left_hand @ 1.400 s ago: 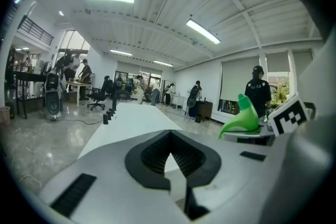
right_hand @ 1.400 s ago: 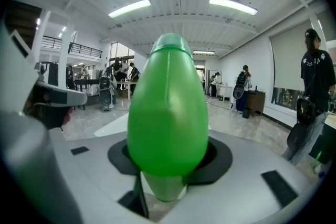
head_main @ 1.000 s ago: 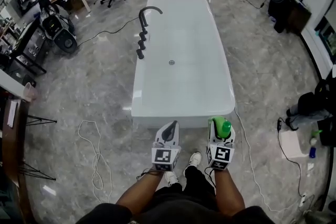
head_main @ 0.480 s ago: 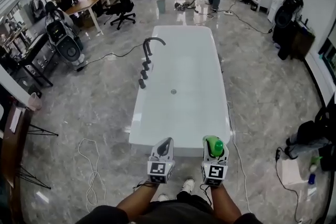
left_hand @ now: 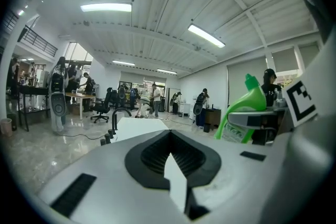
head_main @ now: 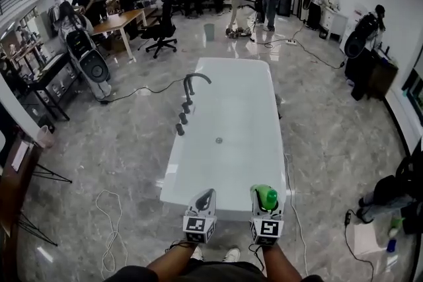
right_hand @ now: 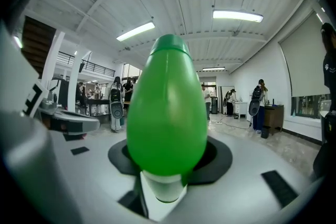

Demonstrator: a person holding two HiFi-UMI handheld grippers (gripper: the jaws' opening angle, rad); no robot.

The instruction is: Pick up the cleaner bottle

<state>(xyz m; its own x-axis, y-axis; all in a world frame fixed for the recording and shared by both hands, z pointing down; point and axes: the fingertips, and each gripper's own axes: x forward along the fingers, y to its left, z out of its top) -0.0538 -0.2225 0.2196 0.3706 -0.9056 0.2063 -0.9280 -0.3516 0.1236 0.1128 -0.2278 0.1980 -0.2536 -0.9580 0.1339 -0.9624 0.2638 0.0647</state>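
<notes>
Right gripper view: the jaws clamp the bottle (right_hand: 167, 107) just under its green spray head, and the right gripper (head_main: 267, 209) holds it up above the near end of the tub (head_main: 225, 142). The left gripper (head_main: 205, 198) is just beside it, jaws closed on nothing. A quick swing could let the top-heavy bottle pivot or slip and drop onto the tub rim. Loose cables (head_main: 109, 221) near the feet are a trip risk. The tap (head_main: 192, 79) and the people are well apart, and nothing blocks the way.
</notes>
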